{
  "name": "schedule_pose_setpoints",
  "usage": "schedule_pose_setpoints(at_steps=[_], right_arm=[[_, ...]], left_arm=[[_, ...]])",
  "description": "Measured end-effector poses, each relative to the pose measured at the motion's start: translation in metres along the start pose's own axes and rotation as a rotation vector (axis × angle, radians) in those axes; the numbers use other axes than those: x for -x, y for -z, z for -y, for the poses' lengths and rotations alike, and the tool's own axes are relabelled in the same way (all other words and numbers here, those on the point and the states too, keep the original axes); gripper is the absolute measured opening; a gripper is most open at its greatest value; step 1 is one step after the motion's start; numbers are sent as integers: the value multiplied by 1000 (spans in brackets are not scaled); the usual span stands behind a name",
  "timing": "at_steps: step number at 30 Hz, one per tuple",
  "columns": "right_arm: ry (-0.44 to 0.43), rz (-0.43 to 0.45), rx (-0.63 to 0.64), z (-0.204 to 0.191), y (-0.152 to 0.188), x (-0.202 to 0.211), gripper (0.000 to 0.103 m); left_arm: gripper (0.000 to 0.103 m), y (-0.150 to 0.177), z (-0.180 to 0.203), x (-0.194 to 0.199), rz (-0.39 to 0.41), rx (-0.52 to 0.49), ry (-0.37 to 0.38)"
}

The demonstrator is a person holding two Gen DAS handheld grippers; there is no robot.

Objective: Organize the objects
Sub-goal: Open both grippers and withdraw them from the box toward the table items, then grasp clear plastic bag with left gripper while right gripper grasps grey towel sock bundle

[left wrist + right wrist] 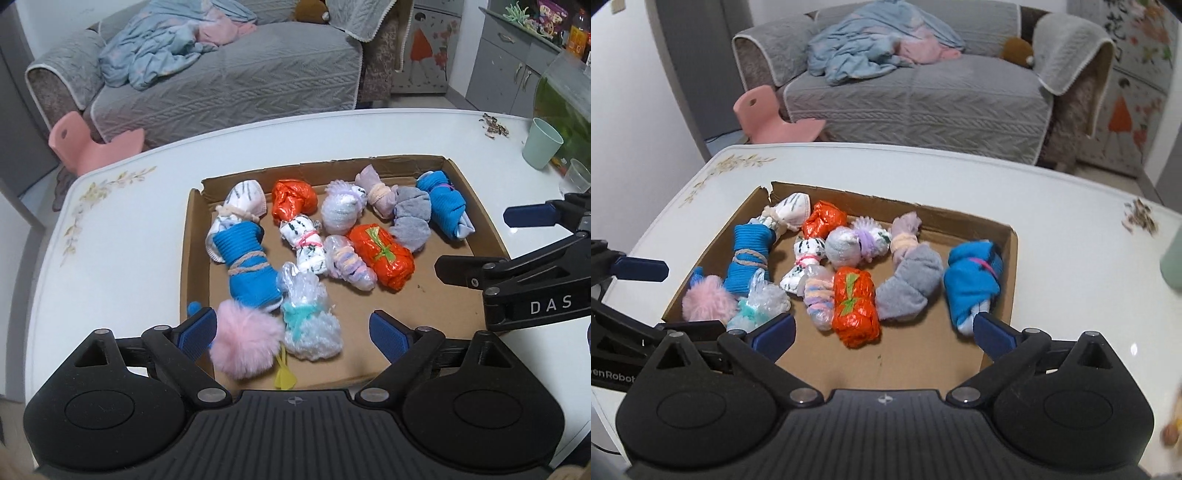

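A shallow cardboard tray [465,177] [1008,295] on the white table holds several tied bundles: blue rolls [247,266] [971,284], orange plastic packs [384,254] [855,306], a grey sock roll [412,218] [908,288], striped white ones [304,240]. A pink pom-pom [243,339] [707,299] and a bubble-wrap bundle with teal tie [310,325] [757,304] lie at the near left corner. My left gripper [293,332] is open, its fingers around those two. My right gripper [884,336] is open over the tray's near edge, empty; it also shows in the left wrist view [480,243].
A green cup [541,142] and a clear cup [576,177] stand at the table's right edge beside a glass tank. Seed husks [493,127] [1139,218] lie at the far right. A grey sofa [923,92] and a pink chair [768,118] stand beyond the table.
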State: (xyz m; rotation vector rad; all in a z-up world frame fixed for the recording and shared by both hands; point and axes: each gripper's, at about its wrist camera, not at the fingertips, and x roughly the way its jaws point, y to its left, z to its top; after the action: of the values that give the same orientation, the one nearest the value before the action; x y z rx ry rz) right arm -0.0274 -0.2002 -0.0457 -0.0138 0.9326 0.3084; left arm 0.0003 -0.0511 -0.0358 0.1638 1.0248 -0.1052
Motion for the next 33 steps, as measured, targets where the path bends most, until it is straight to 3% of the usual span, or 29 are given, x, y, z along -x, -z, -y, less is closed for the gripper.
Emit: schedule_pose_setpoints(at_steps=[9,13,19,28,33], right_arm=[[6,-36,-35,-12,22,16,102],[-16,-56,-32,-24,37,25,102],[-46,-89,15,-49,63,31,102],[-92,-135,65,-84,82,30,102],[-105,-157,110,-89,86,26,102]], left_arm=[[96,31,-6,16,-21,25,6],[98,59,-14,26,-26,30,-7],[98,113,-25,30,-105,76,1],[100,153,19,59,-68,72,77],[101,172,49,52,-99,61,133]])
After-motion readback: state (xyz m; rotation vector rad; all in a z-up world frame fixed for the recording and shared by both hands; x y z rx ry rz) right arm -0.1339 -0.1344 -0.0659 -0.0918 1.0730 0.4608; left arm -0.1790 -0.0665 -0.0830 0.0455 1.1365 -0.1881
